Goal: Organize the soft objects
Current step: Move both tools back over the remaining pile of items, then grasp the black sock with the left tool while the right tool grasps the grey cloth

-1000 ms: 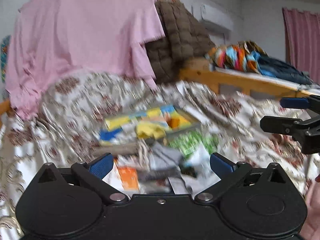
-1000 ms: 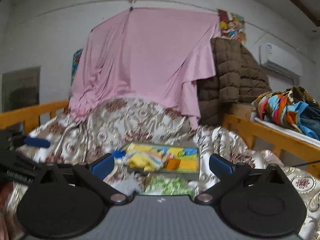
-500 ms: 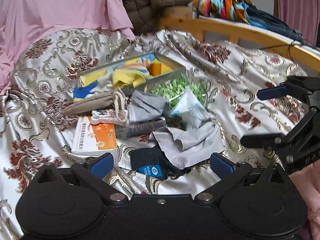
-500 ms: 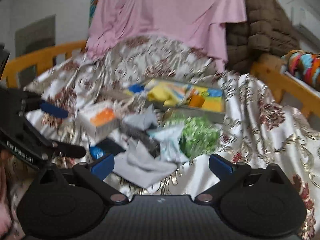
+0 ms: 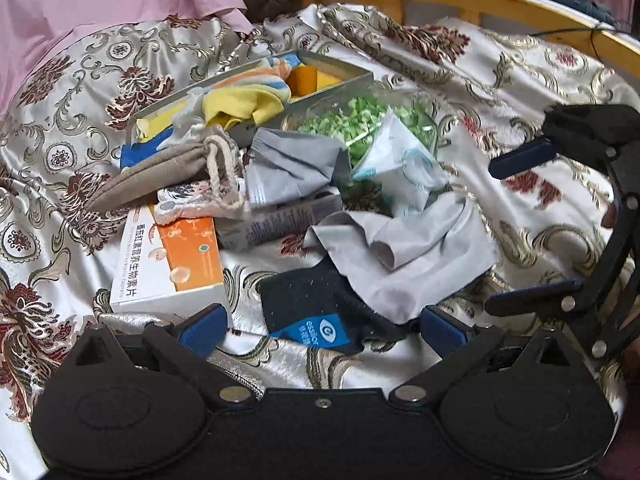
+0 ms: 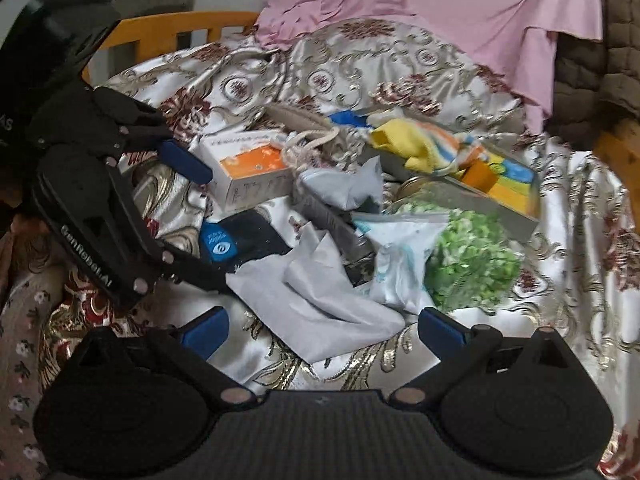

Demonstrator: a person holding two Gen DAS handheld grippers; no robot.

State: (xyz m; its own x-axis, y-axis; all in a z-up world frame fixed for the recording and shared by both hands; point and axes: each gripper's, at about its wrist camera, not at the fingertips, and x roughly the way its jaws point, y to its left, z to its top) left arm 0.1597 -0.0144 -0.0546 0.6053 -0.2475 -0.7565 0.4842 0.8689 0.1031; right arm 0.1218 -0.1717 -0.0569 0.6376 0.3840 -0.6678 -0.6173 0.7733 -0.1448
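Observation:
A heap of soft items lies on the patterned bedspread. A crumpled grey cloth lies nearest, partly over a black cloth with a blue label. Behind them are a beige drawstring pouch, a folded grey cloth and a yellow cloth in an open tin. My left gripper hovers open just before the black cloth. Open and empty, my right gripper hangs over the grey cloth's near edge.
An orange-and-white medicine box, a long grey carton, a clear bag of green bits and a white plastic packet sit among the cloths. A wooden bed rail and a pink sheet bound the far side.
Both grippers have tipped down and moved in toward the heap, which now fills the views. Both stayed open and hold nothing.

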